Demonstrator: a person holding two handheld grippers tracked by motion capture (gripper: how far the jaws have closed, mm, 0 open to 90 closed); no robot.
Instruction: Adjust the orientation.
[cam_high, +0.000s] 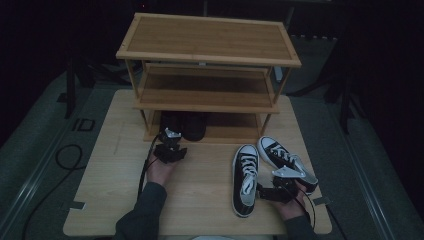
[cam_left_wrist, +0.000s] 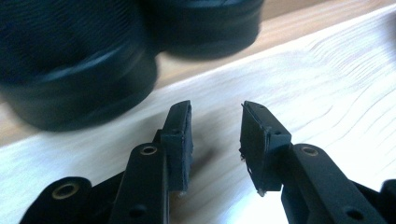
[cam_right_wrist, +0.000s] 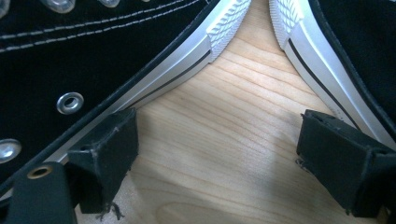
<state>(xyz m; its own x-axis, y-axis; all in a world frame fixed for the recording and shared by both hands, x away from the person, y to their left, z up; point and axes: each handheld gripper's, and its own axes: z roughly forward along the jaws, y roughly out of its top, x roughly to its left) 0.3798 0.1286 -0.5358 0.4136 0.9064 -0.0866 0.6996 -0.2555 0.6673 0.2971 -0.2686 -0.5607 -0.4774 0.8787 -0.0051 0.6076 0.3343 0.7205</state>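
Note:
A pair of black shoes stands on the lowest shelf of a wooden shoe rack. In the left gripper view the two black shoes loom blurred just ahead. My left gripper hovers in front of them, open, with nothing between its jaws. Two black-and-white sneakers lie on the table at the right: one pointing away, the other angled beside it. My right gripper stands open over the bare wood between them, its fingers close to both white soles.
The rack has three wooden levels; the upper two hold nothing. The light wood table has free room at the front left. A dark cable loops on the grey floor at the left. The surroundings are dark.

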